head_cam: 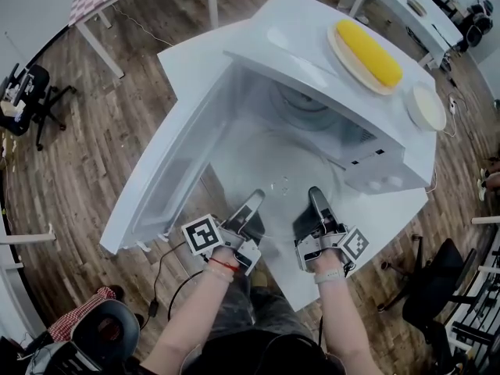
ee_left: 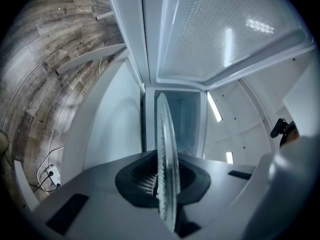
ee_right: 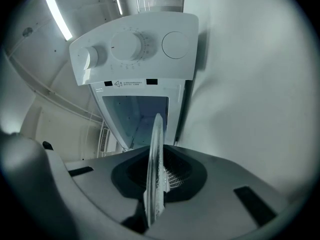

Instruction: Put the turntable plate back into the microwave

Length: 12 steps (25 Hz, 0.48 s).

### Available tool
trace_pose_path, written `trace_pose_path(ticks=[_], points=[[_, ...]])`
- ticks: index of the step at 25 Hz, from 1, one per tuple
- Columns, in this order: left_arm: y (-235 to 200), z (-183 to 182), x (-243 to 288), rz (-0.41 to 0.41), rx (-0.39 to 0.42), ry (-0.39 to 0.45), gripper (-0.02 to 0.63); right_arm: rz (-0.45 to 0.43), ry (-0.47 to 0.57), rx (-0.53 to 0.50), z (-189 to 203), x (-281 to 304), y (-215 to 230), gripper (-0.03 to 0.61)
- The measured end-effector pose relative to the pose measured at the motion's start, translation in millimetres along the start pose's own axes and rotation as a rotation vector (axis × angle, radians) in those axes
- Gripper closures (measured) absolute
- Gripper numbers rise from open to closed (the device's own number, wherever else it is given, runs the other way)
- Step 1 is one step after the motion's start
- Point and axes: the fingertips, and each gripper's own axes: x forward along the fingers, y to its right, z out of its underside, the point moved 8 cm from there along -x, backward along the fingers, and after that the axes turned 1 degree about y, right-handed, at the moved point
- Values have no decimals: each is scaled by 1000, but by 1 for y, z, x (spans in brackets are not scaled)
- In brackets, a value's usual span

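Both grippers are clamped on the turntable plate (head_cam: pixel 282 180), a clear glass disc, so see-through from the head view that only a few glints give it away just beyond the fingertips. The left gripper (head_cam: pixel 251 207) pinches its near-left rim and the right gripper (head_cam: pixel 315 201) its near-right rim, with the open mouth of the microwave (head_cam: pixel 312 61) straight ahead of the fingers; how far in the far rim reaches I cannot tell

The left gripper view shows what the head view can't: the plate (ee_left: pixel 166 164) edge-on, a thin upright sliver with a ribbed, pressed rim, wedged between the dark ridged pads of the left gripper (ee_left: pixel 165 184). Past the fingers hangs the door (ee_left: pixel 225 34), glossy white with a fine dotted mesh window, and off to their left lies the grey plank floor (ee_left: pixel 35 59)

The right gripper view has the same glass edge (ee_right: pixel 155 169) nipped in the right gripper (ee_right: pixel 156 184), and beyond the fingers a smooth white control panel (ee_right: pixel 132 46) with round dials

Only the head view shows the microwave's top: a yellow corn cob (head_cam: pixel 369 51) on a pale dish (head_cam: pixel 349 62)
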Motion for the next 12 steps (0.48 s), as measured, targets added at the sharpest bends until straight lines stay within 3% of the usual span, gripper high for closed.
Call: trace_pose_path(ticks=[12], points=[[-3,-16,22,-6,-4,-14,583,3,42,10,-10,20,2,537]])
